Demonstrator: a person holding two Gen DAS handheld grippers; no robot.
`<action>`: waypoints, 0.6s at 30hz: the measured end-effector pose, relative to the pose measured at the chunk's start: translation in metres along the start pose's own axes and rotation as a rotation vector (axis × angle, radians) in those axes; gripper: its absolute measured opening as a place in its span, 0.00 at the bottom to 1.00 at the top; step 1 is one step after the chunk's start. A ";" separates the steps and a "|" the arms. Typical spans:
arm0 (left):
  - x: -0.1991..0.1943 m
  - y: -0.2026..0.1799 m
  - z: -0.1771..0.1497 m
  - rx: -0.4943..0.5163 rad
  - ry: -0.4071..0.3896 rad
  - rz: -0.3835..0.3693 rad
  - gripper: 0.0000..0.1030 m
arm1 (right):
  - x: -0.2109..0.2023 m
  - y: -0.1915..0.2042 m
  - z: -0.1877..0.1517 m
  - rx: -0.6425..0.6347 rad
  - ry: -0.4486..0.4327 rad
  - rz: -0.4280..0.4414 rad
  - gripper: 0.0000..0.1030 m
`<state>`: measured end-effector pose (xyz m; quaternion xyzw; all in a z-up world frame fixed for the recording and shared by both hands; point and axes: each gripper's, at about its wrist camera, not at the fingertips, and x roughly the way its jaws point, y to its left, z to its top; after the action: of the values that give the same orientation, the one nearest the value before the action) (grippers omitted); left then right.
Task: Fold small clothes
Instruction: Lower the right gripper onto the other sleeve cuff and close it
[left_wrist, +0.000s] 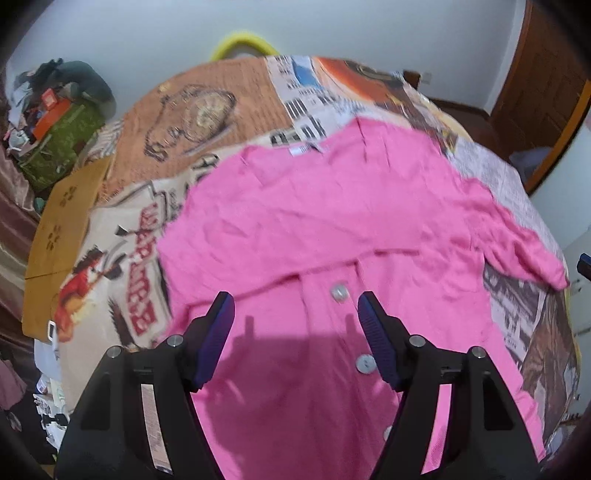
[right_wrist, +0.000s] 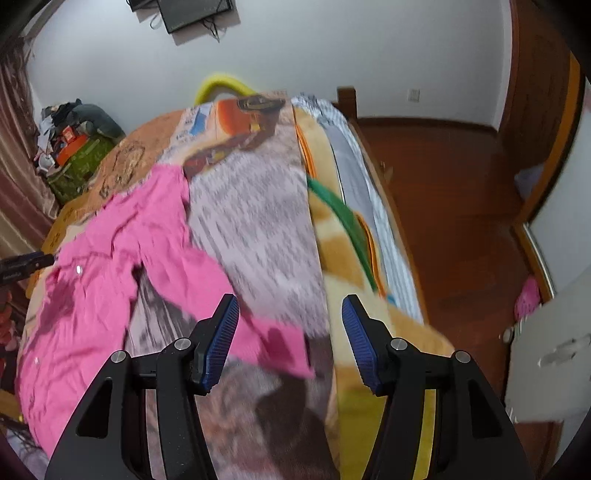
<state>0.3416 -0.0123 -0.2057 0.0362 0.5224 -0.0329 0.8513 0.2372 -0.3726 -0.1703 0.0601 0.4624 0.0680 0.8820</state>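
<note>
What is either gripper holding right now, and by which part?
Nothing is held. The left gripper stands open above the pink shirt near its buttons, and the right gripper stands open above the sleeve end; no pads press on the cloth.

Bed (right_wrist: 373, 206): printed blanket (left_wrist: 207, 110), pink shirt (left_wrist: 332, 206) on it.

Pink shirt (left_wrist: 332, 221), button-front, lies spread on bed w/ printed cover. Fabric creased; pale round buttons (left_wrist: 340, 291) run down the placket; label at the neckline. Upper part folded over the lower, fold edge crossing the body. One sleeve (right_wrist: 236, 295) stretched out sideways across the cover, cuff near bed edge.
</note>
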 end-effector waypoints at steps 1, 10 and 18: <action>0.003 -0.003 -0.003 0.001 0.010 -0.006 0.67 | 0.000 0.001 -0.005 -0.004 0.008 0.009 0.53; 0.010 -0.011 -0.017 -0.006 0.054 -0.025 0.67 | 0.024 0.016 -0.022 -0.081 0.051 0.063 0.53; 0.004 -0.005 -0.023 -0.031 0.053 -0.020 0.67 | 0.038 0.018 -0.033 -0.067 0.129 0.125 0.11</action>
<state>0.3227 -0.0150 -0.2200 0.0186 0.5456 -0.0323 0.8372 0.2300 -0.3465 -0.2168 0.0549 0.5110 0.1420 0.8460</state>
